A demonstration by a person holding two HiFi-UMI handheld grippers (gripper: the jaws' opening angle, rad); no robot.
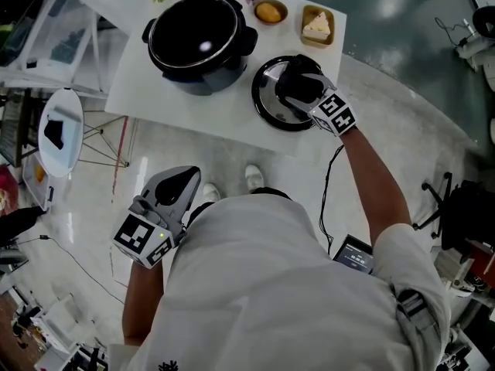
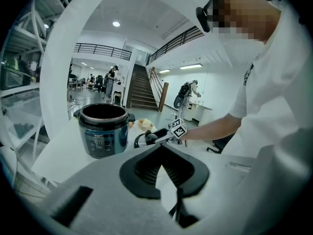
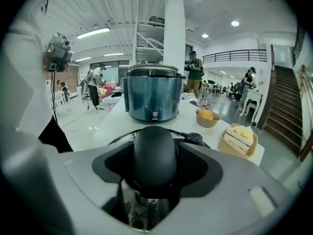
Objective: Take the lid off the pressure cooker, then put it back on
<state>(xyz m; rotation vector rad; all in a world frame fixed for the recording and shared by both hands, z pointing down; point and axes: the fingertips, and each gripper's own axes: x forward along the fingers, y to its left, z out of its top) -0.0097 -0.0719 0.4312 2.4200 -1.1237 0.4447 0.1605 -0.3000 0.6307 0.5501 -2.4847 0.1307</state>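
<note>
- The pot (image 1: 199,41) stands open on the white table (image 1: 155,103) and serves as the reference point.
- The lid (image 1: 267,103) lies flat on the table just beside the pot, on the side of the person's right hand, and does not touch it.
- The right tongs (image 1: 298,83) stand over the lid with the jaws set wide and closed on the knob (image 3: 155,155); the pads appear to bear on both flanks.
- Seen along the right tongs, the pot lies straight ahead, just past the lid.
- Judgement: refitting calls for a lift, then a short carry along that line until the lid is centred over the pot's mouth.
- The left tongs (image 1: 176,188) hang well apart from the pot, off the table near the person's body, with the jaws together and empty.
- The right hand is the nearer one.
</note>
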